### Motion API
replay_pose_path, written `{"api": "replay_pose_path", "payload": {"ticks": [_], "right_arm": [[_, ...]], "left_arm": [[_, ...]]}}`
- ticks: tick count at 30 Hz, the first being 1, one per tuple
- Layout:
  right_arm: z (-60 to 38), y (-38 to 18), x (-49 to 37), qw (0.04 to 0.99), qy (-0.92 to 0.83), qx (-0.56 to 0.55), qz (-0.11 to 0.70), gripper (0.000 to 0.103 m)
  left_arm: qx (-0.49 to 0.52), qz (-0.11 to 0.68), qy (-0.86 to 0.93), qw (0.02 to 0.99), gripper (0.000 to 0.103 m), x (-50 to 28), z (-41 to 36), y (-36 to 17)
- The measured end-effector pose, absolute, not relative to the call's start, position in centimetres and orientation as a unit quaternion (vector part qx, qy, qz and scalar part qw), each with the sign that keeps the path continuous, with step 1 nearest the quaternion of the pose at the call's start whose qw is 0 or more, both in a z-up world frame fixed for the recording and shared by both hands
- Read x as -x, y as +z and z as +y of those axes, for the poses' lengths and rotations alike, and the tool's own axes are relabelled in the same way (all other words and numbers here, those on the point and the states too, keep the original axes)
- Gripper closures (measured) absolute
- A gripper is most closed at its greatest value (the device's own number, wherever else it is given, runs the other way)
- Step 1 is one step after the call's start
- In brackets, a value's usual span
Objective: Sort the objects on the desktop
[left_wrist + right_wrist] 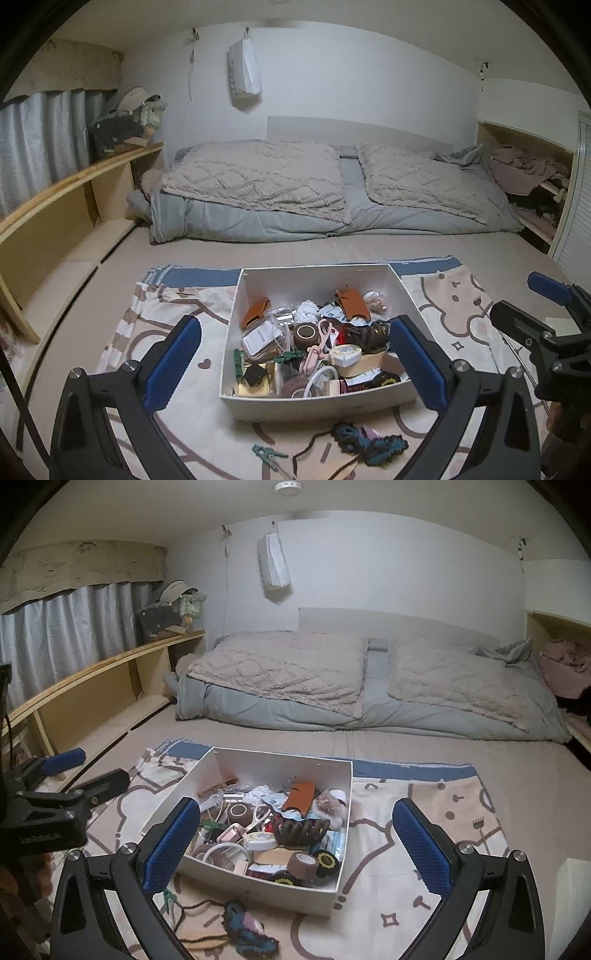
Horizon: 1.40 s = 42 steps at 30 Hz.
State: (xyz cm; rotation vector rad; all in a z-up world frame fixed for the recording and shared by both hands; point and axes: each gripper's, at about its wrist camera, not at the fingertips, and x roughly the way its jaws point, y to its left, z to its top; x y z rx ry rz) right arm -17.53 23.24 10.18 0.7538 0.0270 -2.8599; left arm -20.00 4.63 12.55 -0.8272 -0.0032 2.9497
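Both grippers hang above the patterned cloth (pixel 177 310), the left gripper (pixel 295 363) and right gripper (pixel 297 843) each with fingers spread wide, holding nothing. Near the cloth's front edge lie a green clip (pixel 266 452) and a blue crocheted piece (pixel 373 441). Beyond them, mid-cloth, the white box (pixel 317 406) brims with clutter: tape rolls, a brown hair claw (pixel 300 832), pink scissors (pixel 324 332), orange leather pouches (pixel 255 312).

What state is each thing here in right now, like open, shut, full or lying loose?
Left gripper: jaws open, holding nothing.
Right gripper: jaws open, holding nothing.
White box: lidless, filled with small items.
Green clip: loose on the cloth, outside the box.
Crocheted piece: loose on the cloth, outside the box.
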Motion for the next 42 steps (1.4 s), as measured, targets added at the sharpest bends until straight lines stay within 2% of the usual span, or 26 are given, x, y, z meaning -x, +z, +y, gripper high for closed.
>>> {"api": "replay_pose_path", "payload": {"ticks": [25,42], "right_arm": [[22.7,9.6,6.5,0.074,-0.974,-0.211,0.037,0.000],[22.2,9.1,1.5,0.067,-0.978,-0.194,0.041,0.000]], "left_arm": [[0.226,0.010,0.974,0.029,0.000,8.1,3.1,12.3],[0.231,0.003,0.972,0.040,0.000,3.2,2.9,10.6]]}}
